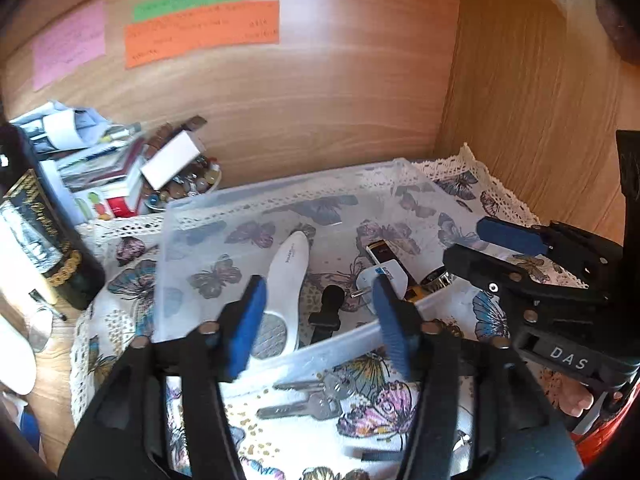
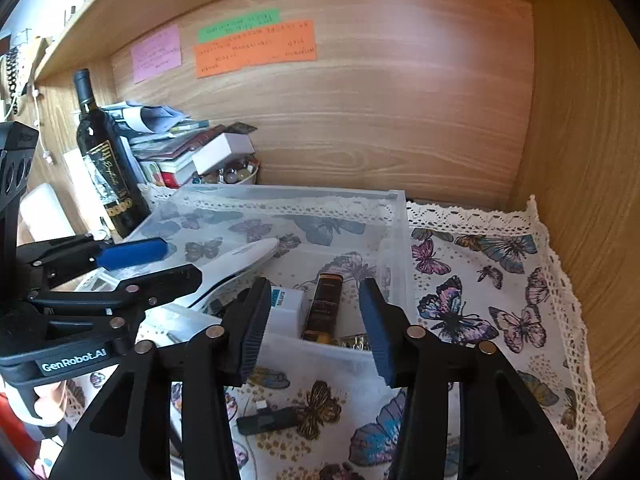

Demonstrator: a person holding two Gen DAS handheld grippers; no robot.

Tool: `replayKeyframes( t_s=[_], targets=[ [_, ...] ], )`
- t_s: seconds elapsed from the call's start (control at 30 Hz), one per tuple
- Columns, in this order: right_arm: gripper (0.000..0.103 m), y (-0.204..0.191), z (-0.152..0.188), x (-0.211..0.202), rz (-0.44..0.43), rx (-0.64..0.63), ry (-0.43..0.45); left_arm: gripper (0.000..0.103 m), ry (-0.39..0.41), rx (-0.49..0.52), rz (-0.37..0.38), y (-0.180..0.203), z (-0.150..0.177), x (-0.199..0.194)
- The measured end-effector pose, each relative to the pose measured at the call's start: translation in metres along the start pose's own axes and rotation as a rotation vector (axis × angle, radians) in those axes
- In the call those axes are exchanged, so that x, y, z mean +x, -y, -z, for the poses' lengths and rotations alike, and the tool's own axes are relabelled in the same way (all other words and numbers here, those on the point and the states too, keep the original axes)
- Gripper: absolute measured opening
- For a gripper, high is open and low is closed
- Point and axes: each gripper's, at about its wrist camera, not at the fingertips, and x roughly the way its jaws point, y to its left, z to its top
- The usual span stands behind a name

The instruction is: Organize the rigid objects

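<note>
We hold both grippers over a clear bin (image 1: 192, 216) that sits on a butterfly cloth (image 2: 480, 280) inside a wooden cupboard. Our left gripper (image 1: 320, 312) has its blue pads spread wide with nothing between them, hanging above the bin's near wall. Our right gripper (image 2: 314, 320) is likewise spread and empty, poised over the bin's near right corner. In the bin lie a white foot file (image 1: 286, 276), a black clip (image 1: 330, 308), a white plug (image 1: 386, 278), a dark lighter (image 2: 326, 304) and a shiny metal piece (image 1: 438, 278). Outside the bin, on the cloth just before its near wall, lie keys (image 1: 308, 400), seen from the left wrist, and a black USB stick (image 2: 266, 420), seen from the right wrist. To the left of the bin stand a wine bottle (image 2: 106, 160) and a stack of books (image 2: 168, 152), with a white box (image 2: 224, 152) resting on a bowl of beads (image 2: 236, 176). Pink, green and orange notes (image 2: 256, 54) are stuck on the back wall.
</note>
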Motion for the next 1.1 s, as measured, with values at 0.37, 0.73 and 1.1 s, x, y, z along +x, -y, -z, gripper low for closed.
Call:
replayKeyframes(
  t_s=[0.37, 0.73, 1.1],
  targets=[
    [0.067, -0.015, 0.028, -0.016, -0.007, -0.037, -0.045, 0.078, 0.014, -0.02, -0.044, -0.012, 0.036, -0.036],
    [0.064, -0.027, 0.063, 0.028, -0.057, -0.075, -0.251, 0.078, -0.097, -0.054, -0.068, -0.02, 0.084, -0.03],
    [0.042, -0.024, 0.068, 0.013, -0.014, -0.069, -0.234, 0.078, -0.115, 0.028, 0.016, 0.017, 0.103, -0.036]
  ],
)
